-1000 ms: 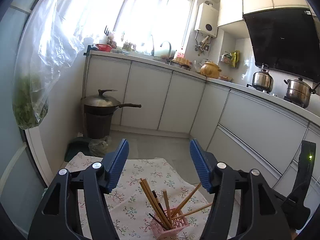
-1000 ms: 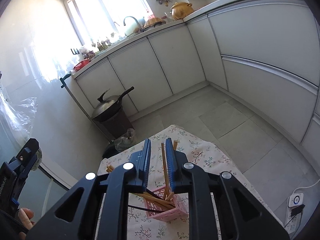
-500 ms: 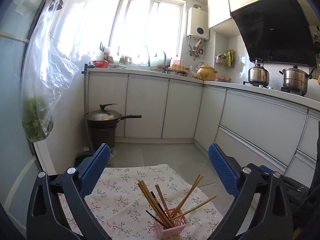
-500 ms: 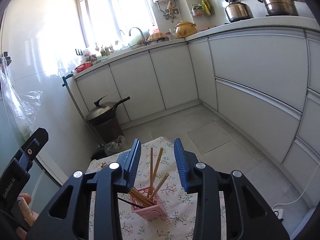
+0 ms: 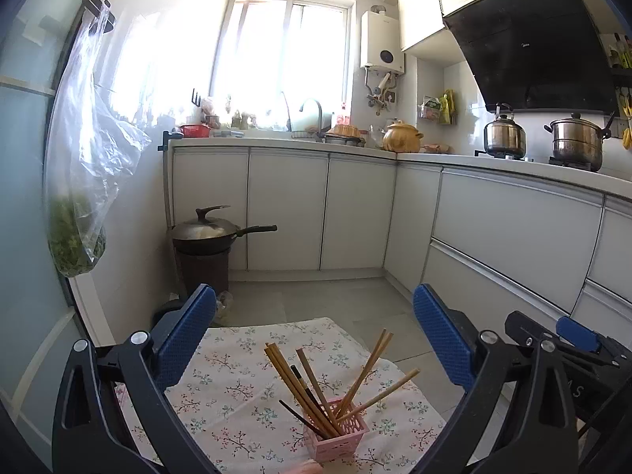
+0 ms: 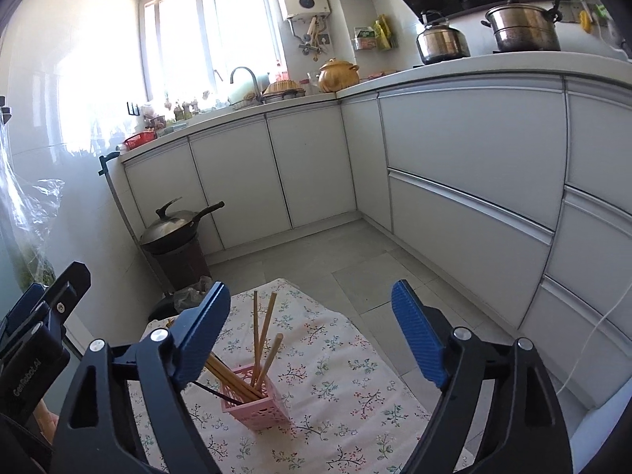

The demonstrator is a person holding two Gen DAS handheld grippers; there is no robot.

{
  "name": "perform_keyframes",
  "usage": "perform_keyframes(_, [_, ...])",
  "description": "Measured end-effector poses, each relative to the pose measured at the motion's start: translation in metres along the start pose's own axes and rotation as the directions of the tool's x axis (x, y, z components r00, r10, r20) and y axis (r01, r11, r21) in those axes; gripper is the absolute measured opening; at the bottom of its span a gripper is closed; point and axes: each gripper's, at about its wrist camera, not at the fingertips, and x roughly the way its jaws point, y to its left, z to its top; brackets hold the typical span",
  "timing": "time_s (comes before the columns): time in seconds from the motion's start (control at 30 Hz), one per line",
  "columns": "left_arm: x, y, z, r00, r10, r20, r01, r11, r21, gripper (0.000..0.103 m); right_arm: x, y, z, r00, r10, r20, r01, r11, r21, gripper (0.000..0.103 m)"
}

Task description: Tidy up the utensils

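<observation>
A small pink slotted holder [image 5: 335, 438] [image 6: 256, 402] stands on a table under a floral cloth [image 5: 237, 387] [image 6: 343, 379]. Several wooden chopsticks [image 5: 312, 387] [image 6: 260, 335] and a dark one lean in it. My left gripper [image 5: 316, 335] hangs open above and behind the holder, nothing between its blue pads. My right gripper [image 6: 312, 331] also hovers over the holder, its jaws opening wide and empty. In the left wrist view the right gripper's body [image 5: 568, 339] shows at the right edge.
White kitchen cabinets [image 5: 355, 205] run along the back and right. A lidded wok [image 5: 209, 233] [image 6: 173, 229] sits on a dark bin left of the table. A plastic bag of greens [image 5: 79, 181] hangs on the left wall. Pots [image 5: 576, 138] stand on the stove.
The right gripper let go of a wooden chopstick, which now stands in the holder, and its jaws spread wide. The left jaws widened too. Both grippers drew back and tilted up.
</observation>
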Motion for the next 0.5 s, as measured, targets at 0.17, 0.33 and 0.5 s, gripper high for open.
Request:
perform_keyframes(0.17, [0.01,0.0,-0.001,0.992,0.059,-0.112,-0.06,0.998,-0.003,0.096,-0.005,-0.005,-0.001,0.997,-0.064,0.031,0.064,0.998,-0.004,0.096])
perform_keyframes(0.33, [0.01,0.0,-0.005,0.993,0.038,-0.116,-0.038,0.999,0.002,0.096,-0.007,-0.01,-0.006,0.994,-0.11,0.03,0.11,0.994,-0.013,0.096])
perform_keyframes(0.5, [0.01,-0.006,-0.007,0.991,0.033,-0.128,-0.031,0.999,0.022,0.096,-0.006,-0.016,-0.01,0.994,-0.107,0.005,0.107,0.994,-0.004,0.096])
